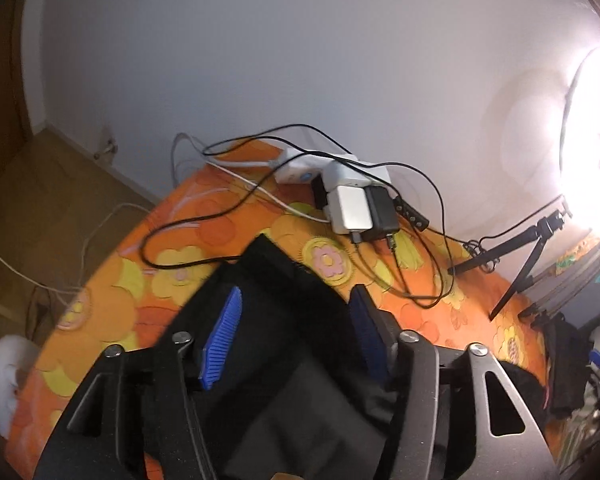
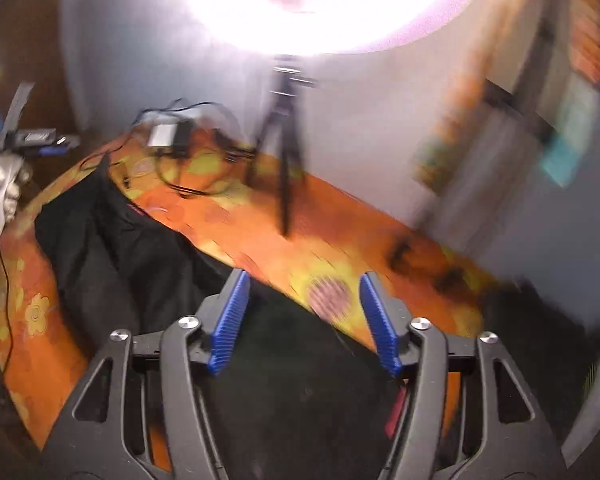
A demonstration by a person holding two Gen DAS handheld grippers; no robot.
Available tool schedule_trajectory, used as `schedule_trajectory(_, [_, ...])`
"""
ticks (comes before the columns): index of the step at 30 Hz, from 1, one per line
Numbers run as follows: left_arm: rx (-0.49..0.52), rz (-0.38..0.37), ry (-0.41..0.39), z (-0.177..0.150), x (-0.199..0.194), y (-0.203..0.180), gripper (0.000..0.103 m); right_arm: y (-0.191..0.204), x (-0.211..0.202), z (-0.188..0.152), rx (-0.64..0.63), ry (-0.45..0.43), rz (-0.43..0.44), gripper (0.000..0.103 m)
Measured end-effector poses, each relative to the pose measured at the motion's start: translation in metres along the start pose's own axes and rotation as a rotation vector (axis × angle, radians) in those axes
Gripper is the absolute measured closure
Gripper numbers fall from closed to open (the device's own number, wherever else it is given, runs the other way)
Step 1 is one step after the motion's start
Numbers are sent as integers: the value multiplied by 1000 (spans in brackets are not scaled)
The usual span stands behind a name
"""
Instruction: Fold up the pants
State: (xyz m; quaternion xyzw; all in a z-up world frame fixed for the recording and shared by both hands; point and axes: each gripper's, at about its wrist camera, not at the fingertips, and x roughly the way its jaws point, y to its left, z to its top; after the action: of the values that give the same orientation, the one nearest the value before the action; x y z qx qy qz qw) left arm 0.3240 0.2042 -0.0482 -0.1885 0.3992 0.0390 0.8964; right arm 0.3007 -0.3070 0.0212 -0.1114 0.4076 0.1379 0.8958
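1. My left gripper (image 1: 296, 336) and right gripper (image 2: 304, 320) hang wide open above the black pants (image 1: 284, 292), gripping nothing.
2. The pants lie crumpled on the orange flowered tablecloth (image 1: 172, 208).
3. Beyond the pants: chargers (image 1: 356, 208), then 1 tripod (image 2: 284, 152).

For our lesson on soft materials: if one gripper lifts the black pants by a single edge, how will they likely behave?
The black pants would probably sag and drape rather than hold shape, since they already lie in soft creases on the flowered tablecloth. Their bulk looks likely to trail. A dragged edge might snag the black cables lying close by. Both the left gripper and the right gripper are open.
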Motion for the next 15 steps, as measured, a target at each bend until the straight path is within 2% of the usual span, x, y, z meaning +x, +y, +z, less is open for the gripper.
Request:
schedule_trajectory(5, [17, 21, 44, -19, -7, 25, 46, -60, -8, -62, 214, 82, -78, 35])
schedule_trajectory(8, [10, 43, 75, -33, -9, 41, 46, -83, 5, -88, 336, 135, -44, 35])
schedule_trajectory(11, [-23, 44, 100, -43, -11, 54, 46, -86, 26, -103, 355, 172, -41, 35])
schedule_trajectory(15, [-40, 50, 109, -49, -15, 64, 46, -79, 54, -105, 351, 204, -10, 35])
